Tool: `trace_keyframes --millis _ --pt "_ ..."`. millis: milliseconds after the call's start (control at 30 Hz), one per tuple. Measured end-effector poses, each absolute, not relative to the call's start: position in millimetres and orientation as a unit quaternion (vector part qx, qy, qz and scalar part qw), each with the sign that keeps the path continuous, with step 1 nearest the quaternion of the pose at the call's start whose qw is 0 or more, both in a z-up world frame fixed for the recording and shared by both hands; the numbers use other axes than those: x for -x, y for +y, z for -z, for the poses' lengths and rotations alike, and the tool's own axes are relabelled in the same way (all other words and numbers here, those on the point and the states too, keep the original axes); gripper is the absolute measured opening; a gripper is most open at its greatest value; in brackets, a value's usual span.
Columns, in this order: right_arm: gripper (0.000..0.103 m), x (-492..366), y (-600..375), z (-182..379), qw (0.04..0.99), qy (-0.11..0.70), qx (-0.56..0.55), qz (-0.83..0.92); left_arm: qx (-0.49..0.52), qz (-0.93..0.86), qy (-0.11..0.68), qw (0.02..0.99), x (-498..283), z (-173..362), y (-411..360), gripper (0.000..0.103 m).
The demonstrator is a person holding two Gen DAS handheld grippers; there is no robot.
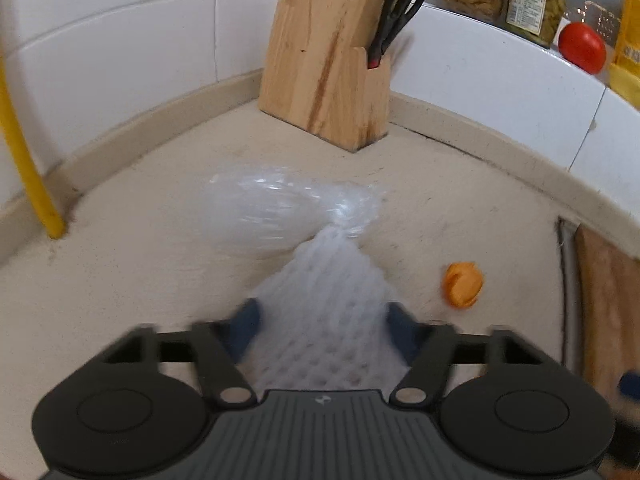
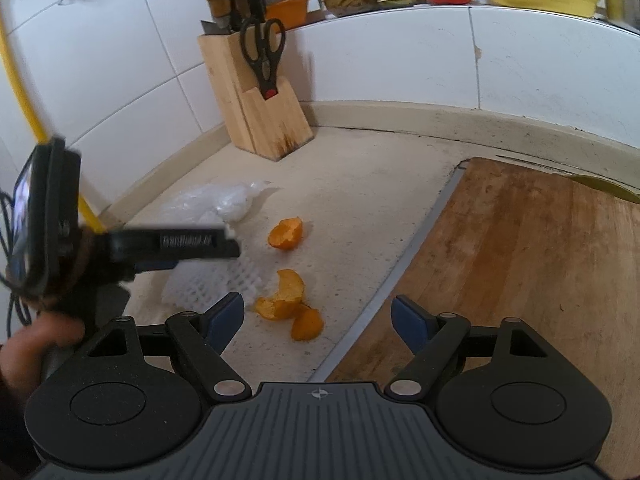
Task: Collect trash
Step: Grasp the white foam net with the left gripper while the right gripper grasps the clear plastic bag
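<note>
Left gripper (image 1: 320, 328) jaws are gripping the foam net (image 1: 324, 320) on the desk (image 1: 120, 280); right gripper (image 2: 318, 320) jaws are gaping wide, so lifting straight is best, avoiding snagging the plastic bag (image 1: 264, 208).

My left gripper (image 1: 324, 330) is matte black: two round housings at the lower corners of the frame, each with a pressed circular disc, joined by a ribbed dark-grey centre plate stamped with a small pale emblem. Black link arms with silver pivot pins run up to dark blue fingertip pads (image 1: 246, 326), blurred here. My right gripper (image 2: 318, 320) has the same build, with a small crosshair mark on its ribbed plate and blue pads (image 2: 226, 318) sharply seen. In the right wrist view, at the left edge, my left unit carries a flat black screen-like slab and thin black cables, my hand (image 2: 40, 344) wrapped around its handle.
</note>
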State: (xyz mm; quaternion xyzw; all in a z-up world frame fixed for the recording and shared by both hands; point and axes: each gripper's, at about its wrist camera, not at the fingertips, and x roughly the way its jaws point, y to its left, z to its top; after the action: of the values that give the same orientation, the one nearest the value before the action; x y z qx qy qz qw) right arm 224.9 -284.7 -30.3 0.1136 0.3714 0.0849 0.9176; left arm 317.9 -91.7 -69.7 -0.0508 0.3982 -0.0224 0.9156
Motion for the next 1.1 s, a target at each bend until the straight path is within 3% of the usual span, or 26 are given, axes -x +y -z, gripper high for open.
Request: trace_keyframes --millis 33,100,133,367,567,800,967,1000,1100 --pt "0.085 -225 -286 30 0.918 0.37 -0.113 -0.084 0.054 0.024 0.399 0.915 -314 69 -85 0.038" --pt "0.085 -225 -286 28 0.92 0.368 -0.111 -0.082 0.073 0.028 0.404 0.911 -307 67 -68 0.019" --pt "0.084 -226 -285 26 0.92 0.366 -0.108 -0.083 0.083 0.028 0.41 0.908 -304 67 -60 0.015" --pt "0.082 -258 -256 10 0.926 0.353 -0.055 -0.124 0.121 -0.002 0.403 0.907 -273 65 -20 0.014" --pt "0.088 -323 -214 8 0.924 0.332 -0.012 -0.188 0.123 -0.021 0.397 0.909 -263 64 -6 0.014" --pt "0.096 -409 -157 45 0.887 0.387 0.054 -0.245 0.094 -0.028 0.391 0.915 -269 64 -7 0.015" --pt "0.051 -411 -151 59 0.88 0.421 0.058 -0.212 0.097 -0.016 0.398 0.912 -269 65 -4 0.015" --pt "0.046 -403 -155 55 0.876 0.427 0.048 -0.221 0.1 -0.009 0.397 0.912 -266 64 -2 0.015" --pt "0.043 -371 -166 39 0.871 0.424 0.038 -0.245 0.091 0.008 0.384 0.919 -250 55 0 0.015"
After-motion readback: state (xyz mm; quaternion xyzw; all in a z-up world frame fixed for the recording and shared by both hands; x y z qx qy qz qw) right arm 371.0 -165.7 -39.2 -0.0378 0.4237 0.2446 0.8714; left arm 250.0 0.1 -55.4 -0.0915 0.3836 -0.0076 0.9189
